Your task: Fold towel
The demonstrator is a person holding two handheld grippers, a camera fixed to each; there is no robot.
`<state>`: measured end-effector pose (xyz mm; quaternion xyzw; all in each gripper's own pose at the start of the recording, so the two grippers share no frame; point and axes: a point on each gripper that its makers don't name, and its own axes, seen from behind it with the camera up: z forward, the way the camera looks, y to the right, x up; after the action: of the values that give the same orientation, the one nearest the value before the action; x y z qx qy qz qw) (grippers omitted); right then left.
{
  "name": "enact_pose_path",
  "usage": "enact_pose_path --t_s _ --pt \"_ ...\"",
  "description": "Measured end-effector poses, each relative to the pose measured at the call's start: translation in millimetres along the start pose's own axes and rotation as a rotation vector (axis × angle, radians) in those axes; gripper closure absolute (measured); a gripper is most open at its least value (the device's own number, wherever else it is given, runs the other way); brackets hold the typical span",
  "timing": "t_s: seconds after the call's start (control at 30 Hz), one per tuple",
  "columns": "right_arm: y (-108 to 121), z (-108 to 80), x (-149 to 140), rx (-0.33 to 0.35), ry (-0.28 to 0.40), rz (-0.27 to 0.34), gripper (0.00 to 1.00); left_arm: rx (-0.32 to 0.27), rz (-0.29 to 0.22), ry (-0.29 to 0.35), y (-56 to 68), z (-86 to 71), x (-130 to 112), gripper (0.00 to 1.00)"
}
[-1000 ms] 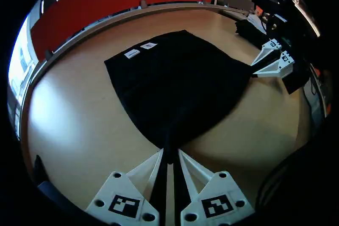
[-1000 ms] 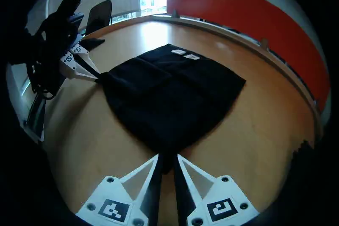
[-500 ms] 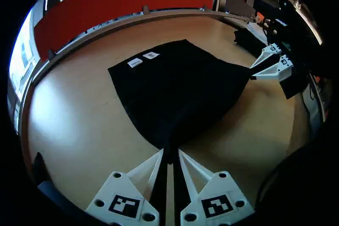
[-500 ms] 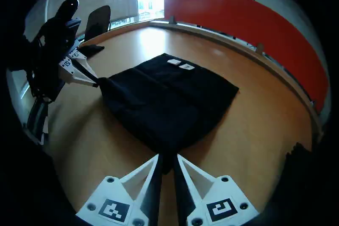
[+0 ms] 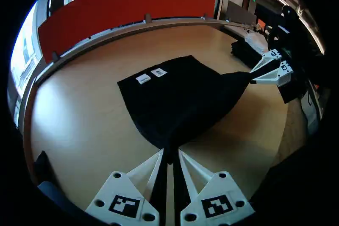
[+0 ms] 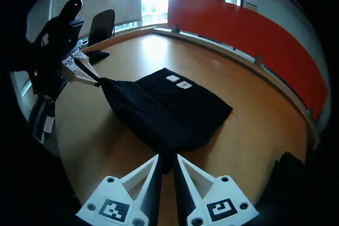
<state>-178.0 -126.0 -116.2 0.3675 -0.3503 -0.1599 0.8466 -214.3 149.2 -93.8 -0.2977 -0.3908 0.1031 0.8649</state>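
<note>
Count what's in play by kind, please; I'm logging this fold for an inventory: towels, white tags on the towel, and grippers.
black towel: 1
white tags: 2
grippers (left gripper, right gripper, jaws of each shut on a towel corner): 2
Total: 5

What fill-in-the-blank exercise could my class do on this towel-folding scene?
1. The towel is ____ in colour.
2. The left gripper and the right gripper each pinch a ____ of the towel.
3. The two small tags on the towel are ____.
Missing words: black; corner; white.
</note>
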Motion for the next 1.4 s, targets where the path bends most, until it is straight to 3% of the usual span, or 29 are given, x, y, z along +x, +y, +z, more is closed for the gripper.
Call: enact_pose_path --t_s 0.53,0.9,1.1,1.4 --pt "-12 -40.5 19 0.009 0.002 -0.025 0.84 -0.021 -0.025 -0.016 15.3 -38.5 11 0.92" --pt "-24 -57.8 19 0.024 -0.009 -0.028 0.84 -0.038 -0.044 -0.038 28.2 -60.1 9 0.92" --pt "-28 -62.2 17 0.032 -0.013 -0.021 0.84 -0.042 -0.042 -0.044 33.0 -65.1 6 0.92" --pt "-24 -60.2 19 0.031 -0.02 -0.036 0.84 -0.03 -0.032 -0.043 30.5 -62.3 11 0.92"
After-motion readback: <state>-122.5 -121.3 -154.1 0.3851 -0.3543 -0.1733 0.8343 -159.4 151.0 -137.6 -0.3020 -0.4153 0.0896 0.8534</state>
